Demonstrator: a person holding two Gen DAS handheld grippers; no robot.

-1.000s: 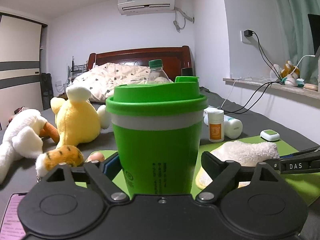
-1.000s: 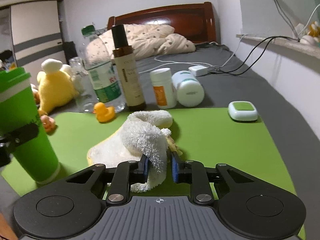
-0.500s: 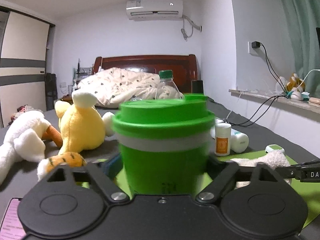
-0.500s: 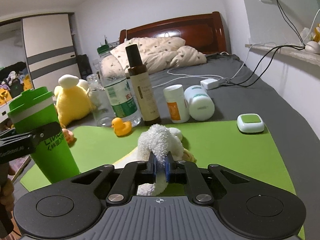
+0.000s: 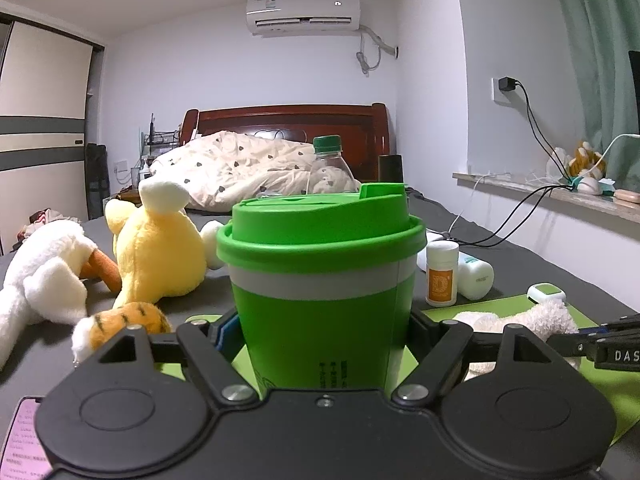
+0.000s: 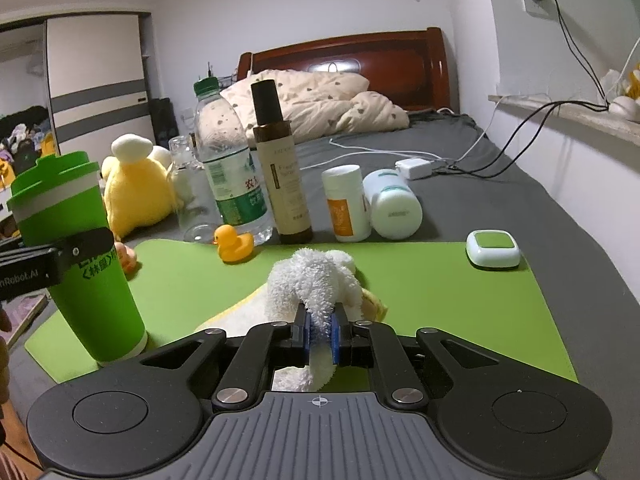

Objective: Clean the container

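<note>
A green lidded cup (image 5: 320, 280) with a white band stands upright between the fingers of my left gripper (image 5: 323, 328), which is shut on its lower body. In the right wrist view the cup (image 6: 76, 260) is at the left front corner of the green mat (image 6: 420, 280); I cannot tell whether its base touches the mat. My right gripper (image 6: 320, 328) is shut on a fold of a fluffy white cloth (image 6: 316, 280) with a yellow side, bunched up above the mat's middle. The left wrist view has the cloth (image 5: 520, 320) to the right of the cup.
Behind the mat stand a water bottle (image 6: 228, 168), a brown bottle (image 6: 280, 168), a pill bottle (image 6: 346, 204), a white jar on its side (image 6: 394, 204) and a rubber duck (image 6: 232, 242). A small green-white box (image 6: 494, 248) lies at the right. Plush toys (image 5: 156, 252) lie to the left.
My left gripper's fingers have shut on the cup and its view has tipped upward. My right gripper has clamped tighter on the cloth and raised it off the mat.
</note>
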